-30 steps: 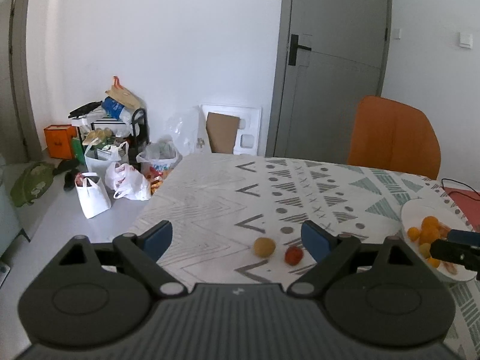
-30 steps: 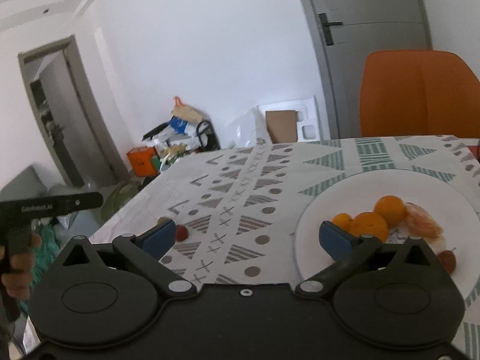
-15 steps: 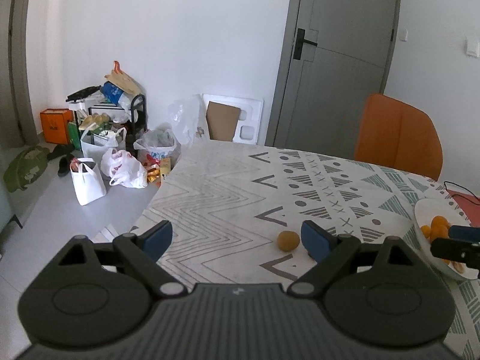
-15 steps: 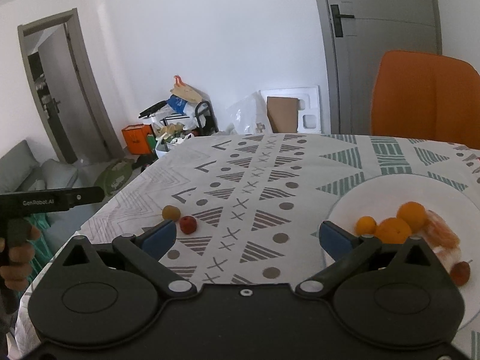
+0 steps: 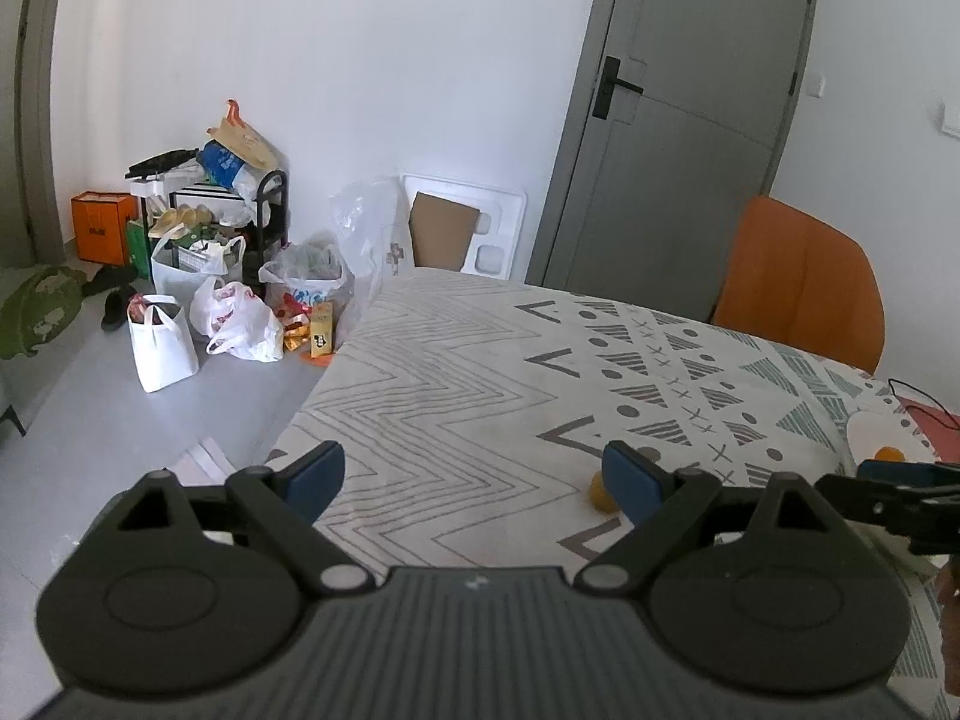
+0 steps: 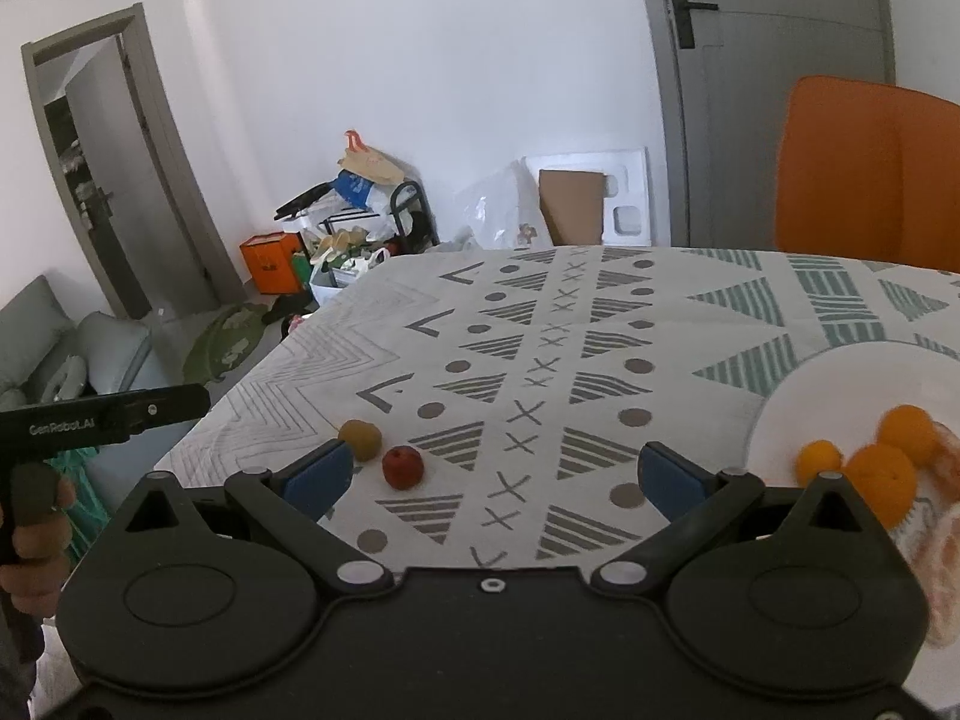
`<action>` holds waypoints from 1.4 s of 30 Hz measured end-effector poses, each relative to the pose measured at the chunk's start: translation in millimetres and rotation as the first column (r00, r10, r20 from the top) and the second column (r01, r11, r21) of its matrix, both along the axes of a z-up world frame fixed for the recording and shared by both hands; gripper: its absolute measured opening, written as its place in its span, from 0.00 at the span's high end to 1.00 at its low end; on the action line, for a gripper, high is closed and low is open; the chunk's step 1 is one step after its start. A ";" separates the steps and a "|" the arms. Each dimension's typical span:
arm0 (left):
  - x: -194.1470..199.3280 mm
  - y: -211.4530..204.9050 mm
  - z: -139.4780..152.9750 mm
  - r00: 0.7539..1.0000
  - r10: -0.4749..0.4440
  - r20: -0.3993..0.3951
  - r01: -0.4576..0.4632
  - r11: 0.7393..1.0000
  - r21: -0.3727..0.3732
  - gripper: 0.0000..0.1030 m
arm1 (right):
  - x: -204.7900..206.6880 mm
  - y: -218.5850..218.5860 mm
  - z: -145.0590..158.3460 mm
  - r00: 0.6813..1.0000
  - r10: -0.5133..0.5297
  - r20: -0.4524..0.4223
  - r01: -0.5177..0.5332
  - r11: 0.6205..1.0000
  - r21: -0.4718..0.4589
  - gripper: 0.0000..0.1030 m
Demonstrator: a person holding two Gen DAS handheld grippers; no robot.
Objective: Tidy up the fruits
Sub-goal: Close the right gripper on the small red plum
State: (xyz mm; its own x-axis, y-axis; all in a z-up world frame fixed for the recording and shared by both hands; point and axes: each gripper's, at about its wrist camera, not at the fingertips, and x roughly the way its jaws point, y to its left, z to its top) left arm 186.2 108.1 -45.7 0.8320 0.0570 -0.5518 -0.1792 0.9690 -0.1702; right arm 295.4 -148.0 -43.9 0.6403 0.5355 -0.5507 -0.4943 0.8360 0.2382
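Observation:
In the right wrist view a small yellow-brown fruit [image 6: 360, 439] and a small red fruit [image 6: 402, 467] lie loose on the patterned tablecloth [image 6: 540, 360], just ahead of my right gripper's left finger. A white plate [image 6: 840, 384] at the right holds several oranges [image 6: 882, 474] and peeled segments. My right gripper [image 6: 495, 477] is open and empty. My left gripper [image 5: 474, 477] is open and empty above the table's near-left edge; the yellow-brown fruit [image 5: 600, 491] peeks out beside its right finger. The red fruit is hidden in that view.
An orange chair [image 5: 798, 282] stands at the table's far side by a grey door [image 5: 690, 120]. Bags and a cluttered rack [image 5: 210, 276] sit on the floor at the left. The other gripper's black body [image 6: 102, 417] shows at the left edge.
Both grippers have pulled back and swung left. The plate has slid toward the right edge in both views. The red fruit has gone behind my left gripper's right finger.

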 end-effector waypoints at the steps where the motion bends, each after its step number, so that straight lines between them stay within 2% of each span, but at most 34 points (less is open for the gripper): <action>1: 0.2 2.0 -0.9 1.000 0.000 0.001 0.000 1.000 -0.001 0.11 | 1.3 4.8 -0.5 1.000 0.008 -0.001 -0.008 1.000 -0.009 0.03; 10: -0.9 21.0 -10.7 0.999 0.050 -0.010 -0.050 0.999 -0.017 0.11 | 14.2 48.6 -12.0 0.995 0.097 -0.030 -0.098 0.994 -0.055 0.18; 16: -7.7 34.9 -12.6 0.995 0.097 -0.016 -0.097 0.995 -0.017 0.11 | 22.7 67.5 -21.2 0.992 0.121 -0.046 -0.124 0.990 -0.072 0.23; 18: -10.9 40.4 -13.2 0.993 0.116 -0.017 -0.116 0.993 -0.021 0.11 | 26.5 72.4 -25.6 0.991 0.122 -0.055 -0.126 0.989 -0.077 0.31; 19: -12.0 42.5 -13.4 0.992 0.124 -0.019 -0.125 0.992 -0.024 0.11 | 28.6 75.2 -28.4 0.991 0.120 -0.064 -0.125 0.989 -0.081 0.42; 20: -13.2 44.4 -14.2 0.991 0.133 -0.023 -0.134 0.991 -0.027 0.11 | 30.7 77.1 -31.8 0.990 0.118 -0.079 -0.125 0.988 -0.086 0.66; 21: -13.5 45.0 -14.9 0.990 0.138 -0.025 -0.138 0.990 -0.029 0.11 | 31.5 79.3 -34.5 0.989 0.118 -0.089 -0.127 0.987 -0.096 0.79; 25: -11.5 44.6 -15.4 0.992 0.126 -0.025 -0.127 0.991 -0.038 0.11 | 18.9 72.6 -26.2 0.989 0.134 -0.069 -0.139 0.987 -0.082 0.80; 29: -5.2 38.2 -16.7 0.996 0.083 -0.011 -0.084 0.995 -0.061 0.12 | 8.2 57.2 -20.9 0.994 0.095 -0.061 -0.100 0.991 -0.086 0.80; 36: 14.8 8.1 -22.6 0.999 -0.033 -0.010 0.033 0.997 -0.067 0.13 | -4.4 30.1 -18.3 0.998 0.000 -0.066 -0.004 0.998 -0.059 0.80; 42: 29.9 -19.9 -31.9 0.992 -0.128 -0.018 0.127 0.991 -0.031 0.15 | -16.2 16.1 -23.0 0.996 -0.061 -0.069 0.058 0.997 -0.044 0.80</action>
